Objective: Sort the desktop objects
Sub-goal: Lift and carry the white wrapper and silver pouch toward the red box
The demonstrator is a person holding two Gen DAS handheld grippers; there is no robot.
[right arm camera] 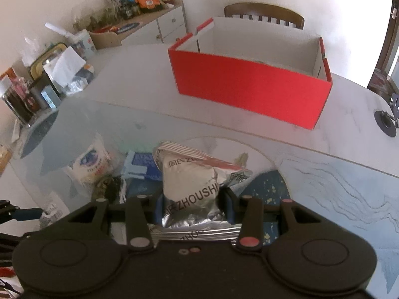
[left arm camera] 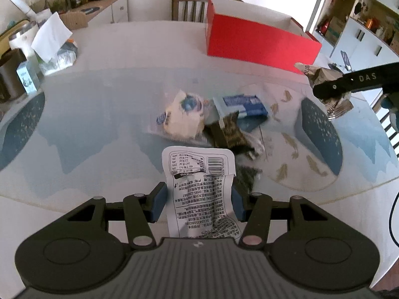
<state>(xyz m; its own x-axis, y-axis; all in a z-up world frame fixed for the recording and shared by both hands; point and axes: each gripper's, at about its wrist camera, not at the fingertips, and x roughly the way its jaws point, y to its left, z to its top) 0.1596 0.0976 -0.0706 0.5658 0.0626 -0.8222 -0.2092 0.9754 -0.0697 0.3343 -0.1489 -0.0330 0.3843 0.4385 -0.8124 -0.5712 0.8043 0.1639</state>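
Left wrist view: the left gripper is clenched on a white printed sachet, the blue pads pressed against its two sides. The sachet is held above the glass-topped table, its back panel turned to the camera, with black text, a nutrition table and a barcode; it is creased at mid-height. Only this view shows the right gripper from outside, at the right edge, a black finger marked "DAS" closed over a crumpled silver packet held clear of the table.

Right wrist view: the same silver packet is seen close up, clamped between the right gripper pads. It is puffed foil, with red stripes along its top seam and the lettering "ZHOUSHI" readable on the face. Only this view looks into the red box: white inner walls, flaps raised at the far left corner; its floor is mostly hidden by the near wall. In the left wrist view only the red outer side is shown.

Left on the table between the grippers, in both views: a cream pouch with a blue emblem, a blue flat carton and a dark patterned wrapper, lying touching or overlapping.

A wooden chair stands behind the box.
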